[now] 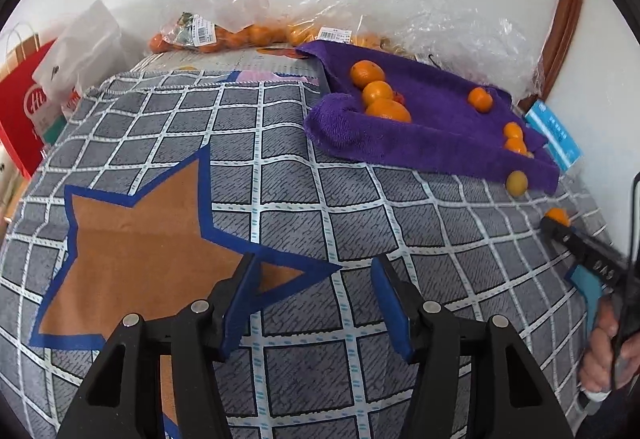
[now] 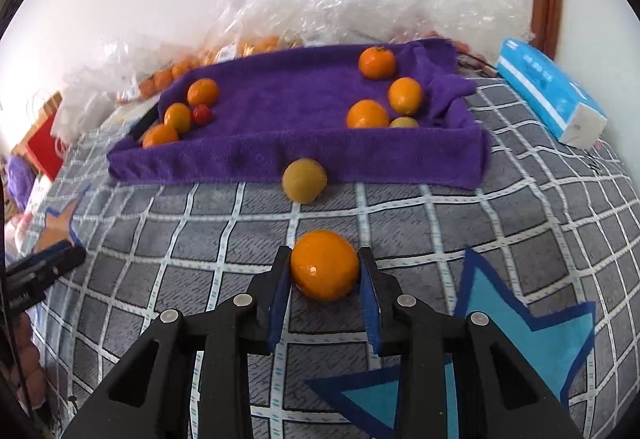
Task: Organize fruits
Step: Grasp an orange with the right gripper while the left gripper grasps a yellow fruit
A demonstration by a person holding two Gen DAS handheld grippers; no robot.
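Observation:
My right gripper (image 2: 325, 253) is shut on an orange (image 2: 324, 271), its blue pads pressed on both sides, low over the checked cloth (image 2: 200, 259). In the left wrist view the same orange (image 1: 557, 215) shows at the right gripper's tip. A yellowish fruit (image 2: 304, 181) lies on the cloth, touching the front wall of the purple towel-lined tray (image 2: 280, 155). The tray holds one cluster of oranges at its left end (image 2: 176, 117) with a small red fruit (image 2: 202, 113), and another at its right end (image 2: 367, 114). My left gripper (image 1: 315, 261) is open over the cloth with nothing between its fingers.
Clear plastic bags with more oranges (image 1: 224, 35) lie along the wall behind the tray. A blue tissue pack (image 2: 552, 99) sits right of the tray. A red paper bag (image 1: 20, 111) stands far left. A person's hand (image 1: 608, 351) holds the right gripper's handle.

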